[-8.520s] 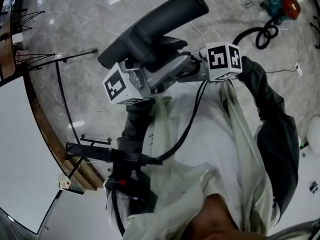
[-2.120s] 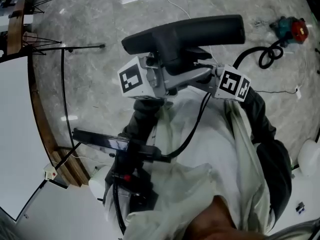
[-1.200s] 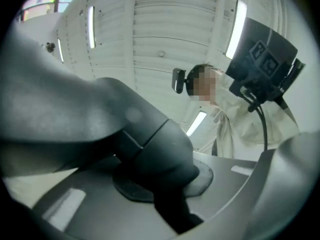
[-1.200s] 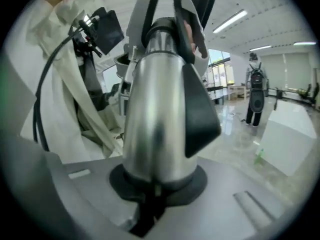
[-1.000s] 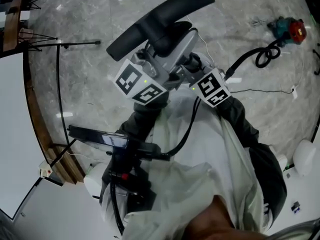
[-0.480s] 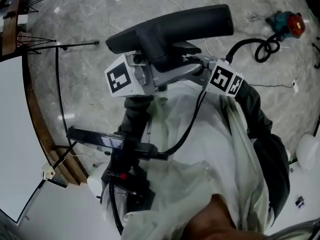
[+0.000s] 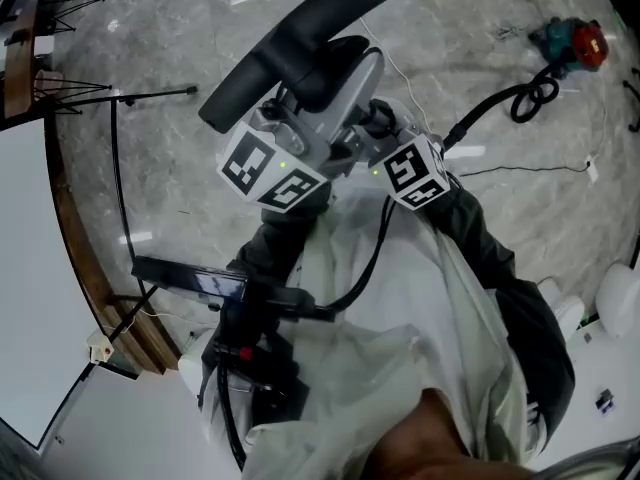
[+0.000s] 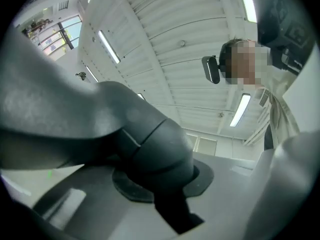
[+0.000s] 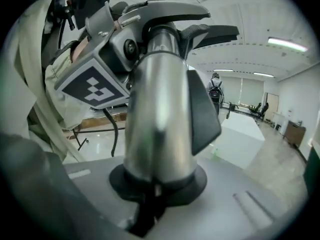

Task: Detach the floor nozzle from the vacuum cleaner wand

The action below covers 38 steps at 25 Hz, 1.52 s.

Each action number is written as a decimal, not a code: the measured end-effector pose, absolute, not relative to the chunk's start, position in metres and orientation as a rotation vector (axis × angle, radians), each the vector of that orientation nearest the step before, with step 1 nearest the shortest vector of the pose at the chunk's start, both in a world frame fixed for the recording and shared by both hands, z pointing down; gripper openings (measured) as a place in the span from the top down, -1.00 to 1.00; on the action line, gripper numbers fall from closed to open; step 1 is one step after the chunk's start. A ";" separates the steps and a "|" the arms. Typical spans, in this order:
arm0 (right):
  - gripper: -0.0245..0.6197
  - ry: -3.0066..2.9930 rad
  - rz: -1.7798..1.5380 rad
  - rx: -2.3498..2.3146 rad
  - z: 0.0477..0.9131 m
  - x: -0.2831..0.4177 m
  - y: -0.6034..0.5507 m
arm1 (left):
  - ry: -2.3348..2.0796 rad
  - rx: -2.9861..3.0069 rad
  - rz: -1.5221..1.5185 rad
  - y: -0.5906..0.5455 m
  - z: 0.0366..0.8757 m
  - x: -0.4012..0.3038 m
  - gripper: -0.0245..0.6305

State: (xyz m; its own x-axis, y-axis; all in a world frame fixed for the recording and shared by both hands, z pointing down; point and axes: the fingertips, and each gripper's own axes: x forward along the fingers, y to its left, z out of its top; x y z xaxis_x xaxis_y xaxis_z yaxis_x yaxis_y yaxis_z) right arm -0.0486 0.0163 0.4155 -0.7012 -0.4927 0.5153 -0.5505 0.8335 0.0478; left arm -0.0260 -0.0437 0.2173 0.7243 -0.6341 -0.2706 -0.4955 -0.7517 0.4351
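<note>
The dark floor nozzle (image 7: 300, 33) is held up in front of my chest, its bar tilted with the right end higher. Its dark grey neck (image 8: 150, 149) fills the left gripper view, and my left gripper (image 8: 165, 189) is shut on it. The silver wand tube (image 9: 157, 119) joins the neck at a dark collar, with my right gripper (image 9: 155, 189) shut on the tube. In the head view both grippers meet under the nozzle, the left gripper (image 7: 300, 128) beside the right gripper (image 7: 365, 133), their marker cubes side by side. Nozzle and wand are joined.
Grey marble floor lies below. A red and teal machine (image 7: 572, 38) with a black hose (image 7: 520, 83) sits far right. A thin black stand (image 7: 120, 98) and a white table with a wooden edge (image 7: 70, 238) are at left. A black rig (image 7: 215, 288) hangs at my chest.
Half a second ago the nozzle bar lay nearly level; now it is rolled, right end up, as it was one second ago. Both marker cubes turned with it. Grips unchanged.
</note>
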 end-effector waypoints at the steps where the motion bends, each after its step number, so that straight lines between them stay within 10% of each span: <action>1: 0.80 -2.489 0.156 0.741 0.417 -0.049 0.018 | -0.868 2.589 -0.589 -0.044 0.219 -0.027 0.69; 10: 0.80 -2.632 0.226 -0.074 0.403 -0.043 0.090 | -0.007 2.892 -0.743 0.045 0.194 -0.006 0.70; 23: 0.80 -2.439 0.145 0.777 0.418 -0.040 0.019 | -0.966 2.471 -0.533 -0.051 0.224 -0.029 0.69; 32: 0.79 -2.641 0.160 0.056 0.403 -0.030 0.084 | 0.121 2.911 -0.676 0.053 0.188 0.014 0.70; 38: 0.80 -2.605 0.237 0.398 0.410 -0.019 0.049 | -0.407 2.713 -0.715 -0.010 0.197 0.017 0.70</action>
State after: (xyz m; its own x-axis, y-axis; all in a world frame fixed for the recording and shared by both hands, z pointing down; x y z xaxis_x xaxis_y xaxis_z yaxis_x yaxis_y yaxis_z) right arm -0.0189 0.0493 0.4098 -0.8373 -0.2356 0.4933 -0.3206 0.9425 -0.0941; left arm 0.0170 -0.0101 0.1968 0.8355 -0.3442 -0.4284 -0.1919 -0.9132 0.3594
